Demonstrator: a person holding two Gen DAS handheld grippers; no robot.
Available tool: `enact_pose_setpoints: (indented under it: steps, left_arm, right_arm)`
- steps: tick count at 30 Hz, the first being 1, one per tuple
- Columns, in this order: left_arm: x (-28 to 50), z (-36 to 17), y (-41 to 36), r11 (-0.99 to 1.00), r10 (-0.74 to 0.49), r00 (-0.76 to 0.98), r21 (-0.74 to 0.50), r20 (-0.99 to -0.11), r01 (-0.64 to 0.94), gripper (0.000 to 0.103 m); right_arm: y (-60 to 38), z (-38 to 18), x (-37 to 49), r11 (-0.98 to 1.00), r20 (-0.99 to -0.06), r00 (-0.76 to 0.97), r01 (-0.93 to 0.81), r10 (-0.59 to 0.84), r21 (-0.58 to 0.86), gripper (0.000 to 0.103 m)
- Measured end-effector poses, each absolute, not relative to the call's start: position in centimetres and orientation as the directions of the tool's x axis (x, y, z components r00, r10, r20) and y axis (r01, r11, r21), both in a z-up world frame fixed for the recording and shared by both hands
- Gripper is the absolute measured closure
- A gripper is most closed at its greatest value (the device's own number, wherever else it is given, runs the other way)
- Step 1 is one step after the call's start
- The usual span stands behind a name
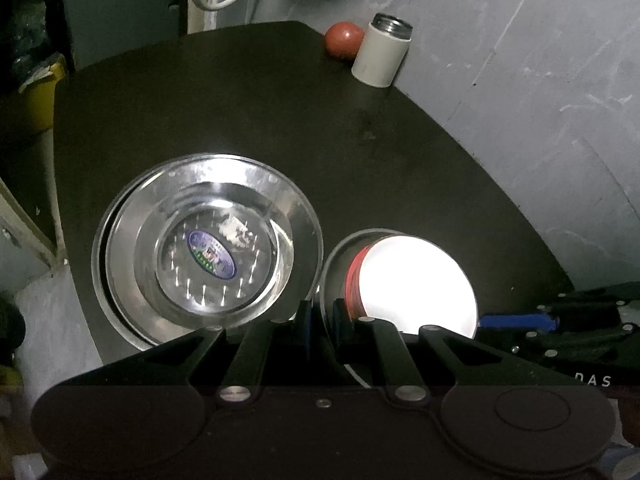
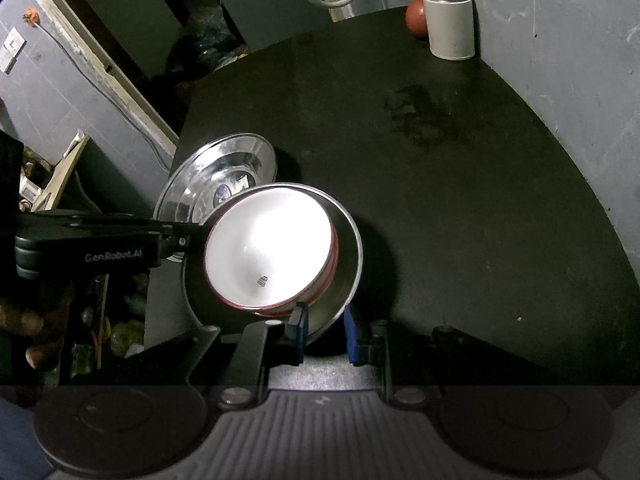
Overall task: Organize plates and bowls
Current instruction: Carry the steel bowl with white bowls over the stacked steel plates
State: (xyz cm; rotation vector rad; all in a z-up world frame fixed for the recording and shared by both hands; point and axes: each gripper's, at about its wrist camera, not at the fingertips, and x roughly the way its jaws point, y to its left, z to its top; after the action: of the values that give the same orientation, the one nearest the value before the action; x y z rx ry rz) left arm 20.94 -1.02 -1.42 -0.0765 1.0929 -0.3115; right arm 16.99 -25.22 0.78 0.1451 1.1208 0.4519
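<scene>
A white bowl with a red rim (image 2: 272,248) sits tilted inside a steel bowl (image 2: 348,276) on the dark table. My left gripper (image 1: 322,320) is shut on the steel bowl's rim (image 1: 332,256); it comes in from the left in the right wrist view (image 2: 188,236). My right gripper (image 2: 324,332) has its blue pads either side of the steel bowl's near rim with a gap on the right, so it is open. A stack of steel plates (image 1: 208,240) with a glass bowl on top lies to the left, also in the right wrist view (image 2: 216,176).
A white and steel flask (image 1: 382,52) and a red ball (image 1: 343,40) stand at the table's far corner by the grey wall. The table's left edge (image 2: 180,136) drops to cluttered floor. A damp stain (image 2: 420,112) marks the table's middle.
</scene>
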Motion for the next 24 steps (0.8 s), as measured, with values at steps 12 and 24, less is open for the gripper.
enact_pose_setpoints:
  steps: [12,24]
  left_arm:
    - [21.0,-1.7,-1.2,0.957,-0.275,0.418,-0.204,-0.866,0.207,0.092]
    - [20.7,-2.2,-1.3,0.958,-0.278,0.413,-0.217,-0.868,0.189,0.093]
  right_arm:
    - [-24.8,0.5,17.5,0.906,-0.841,0.354,-0.267,0.409,0.328,0.083]
    - [-24.9,-0.6,18.5,0.910,-0.850,0.335,-0.232,0.406,0.344,0.086]
